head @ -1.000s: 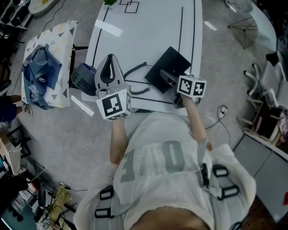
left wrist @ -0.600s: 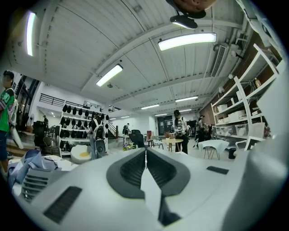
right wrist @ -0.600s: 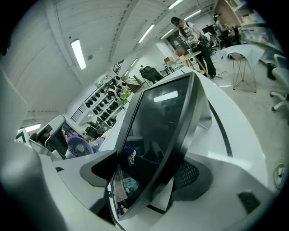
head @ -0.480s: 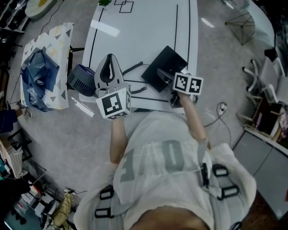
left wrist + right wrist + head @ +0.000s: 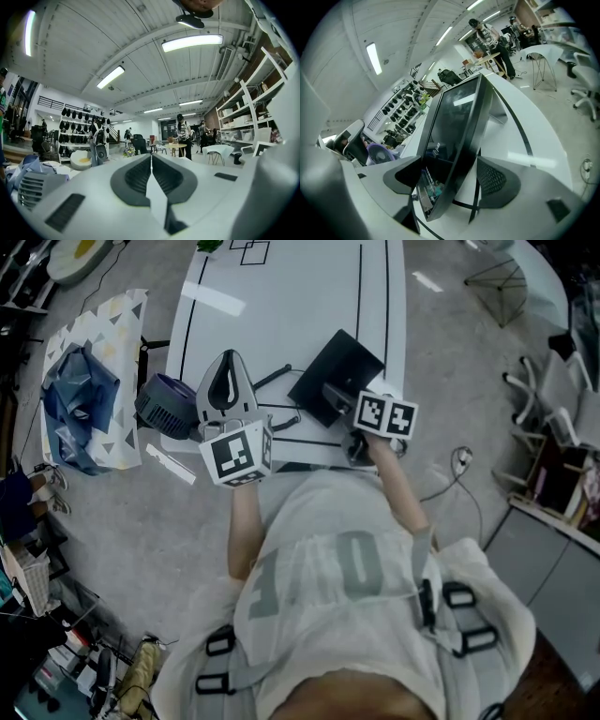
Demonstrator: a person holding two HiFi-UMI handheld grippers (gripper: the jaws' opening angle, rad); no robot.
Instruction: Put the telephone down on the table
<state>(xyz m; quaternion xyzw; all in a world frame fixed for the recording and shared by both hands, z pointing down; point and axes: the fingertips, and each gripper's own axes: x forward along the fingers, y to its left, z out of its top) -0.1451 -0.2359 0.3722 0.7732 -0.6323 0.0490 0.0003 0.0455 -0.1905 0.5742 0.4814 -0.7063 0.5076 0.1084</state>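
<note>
My right claw (image 5: 449, 161) has just opened wide and holds nothing. The phone (image 5: 454, 117) lies on the desk (image 5: 281, 296) between its jaws, long side pointing away. Left claw (image 5: 151, 159) is shut.

A large open lab or workshop hall, with strip lights (image 5: 192, 43) on a high ribbed ceiling, open shelving (image 5: 251, 101) along one wall, a wall rack (image 5: 75, 126) of dark gear, people (image 5: 182, 129) at small tables and a line-marked white tabletop (image 5: 281, 306).
</note>
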